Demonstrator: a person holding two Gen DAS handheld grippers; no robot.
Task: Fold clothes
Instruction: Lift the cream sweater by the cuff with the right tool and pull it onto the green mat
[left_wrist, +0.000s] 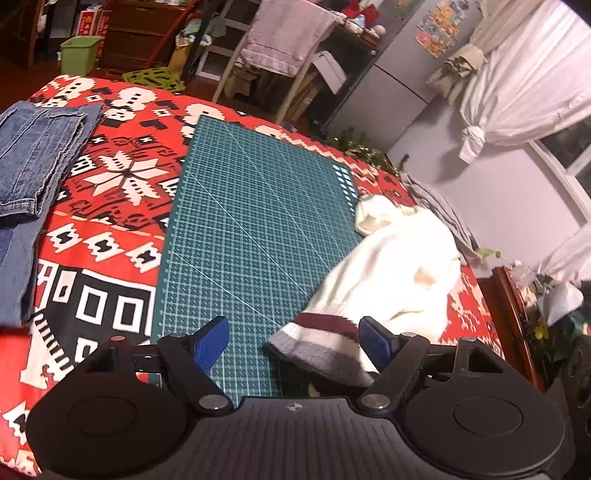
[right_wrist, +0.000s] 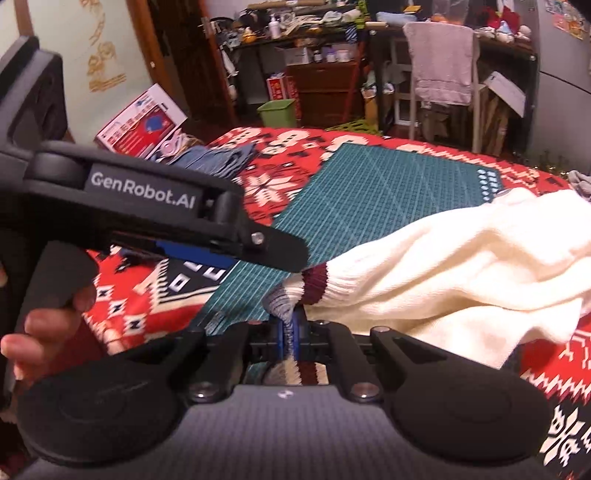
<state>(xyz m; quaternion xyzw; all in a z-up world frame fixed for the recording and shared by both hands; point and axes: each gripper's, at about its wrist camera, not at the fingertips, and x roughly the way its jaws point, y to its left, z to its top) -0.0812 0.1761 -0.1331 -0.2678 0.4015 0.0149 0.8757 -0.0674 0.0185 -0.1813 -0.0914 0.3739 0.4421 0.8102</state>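
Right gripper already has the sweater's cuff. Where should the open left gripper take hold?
On the striped cuff of the cream sweater, beside the right gripper, coming from the mat side: the ribbed edge lies flat just ahead of the left gripper.

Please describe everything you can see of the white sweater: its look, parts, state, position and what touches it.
The white sweater looks like a thick cream knit, rumpled and unfolded. Its ribbed cuff has a maroon band and a grey edge. The right gripper is shut on that grey edge, lifting it. The body lies partly on the green cutting mat and partly on the red patterned cloth. The left gripper is open beside the cuff, not gripping it.
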